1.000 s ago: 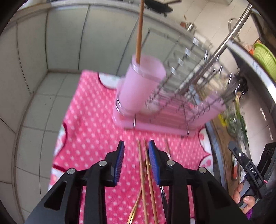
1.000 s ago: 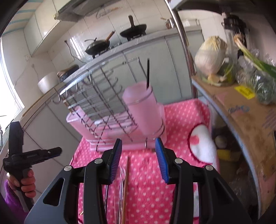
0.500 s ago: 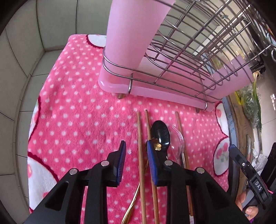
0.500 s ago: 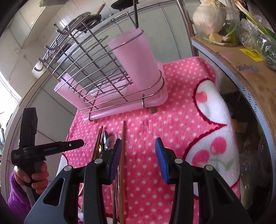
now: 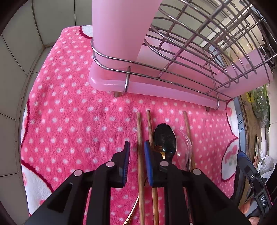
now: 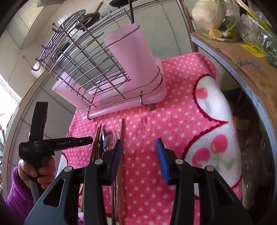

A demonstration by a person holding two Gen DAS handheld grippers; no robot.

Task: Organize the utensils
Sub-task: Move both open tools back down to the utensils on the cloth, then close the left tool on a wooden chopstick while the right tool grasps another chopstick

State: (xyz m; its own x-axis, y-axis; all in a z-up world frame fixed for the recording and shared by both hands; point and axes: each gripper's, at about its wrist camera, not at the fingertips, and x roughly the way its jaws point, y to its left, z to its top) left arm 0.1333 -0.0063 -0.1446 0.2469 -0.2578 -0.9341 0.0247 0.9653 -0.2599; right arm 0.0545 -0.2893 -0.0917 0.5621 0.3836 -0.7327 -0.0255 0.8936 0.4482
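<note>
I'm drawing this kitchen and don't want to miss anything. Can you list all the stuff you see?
Fuzzy polka-dot blanket: one, pink and white, under everything.
Wire dish rack on plastic tray: one, silver and pink, at the blanket's far side.
Plastic utensil cup: one, pink, in the rack's corner.
Wooden chopsticks: at least three, brown, lying before the rack.
Black spoon: one, beside the chopsticks.
Clear plastic spoon: one, next to it.
Vegetables: white and green, on the shelf.
Left gripper: black and blue, closing around one chopstick.
Right gripper: open, above the blanket.
</note>
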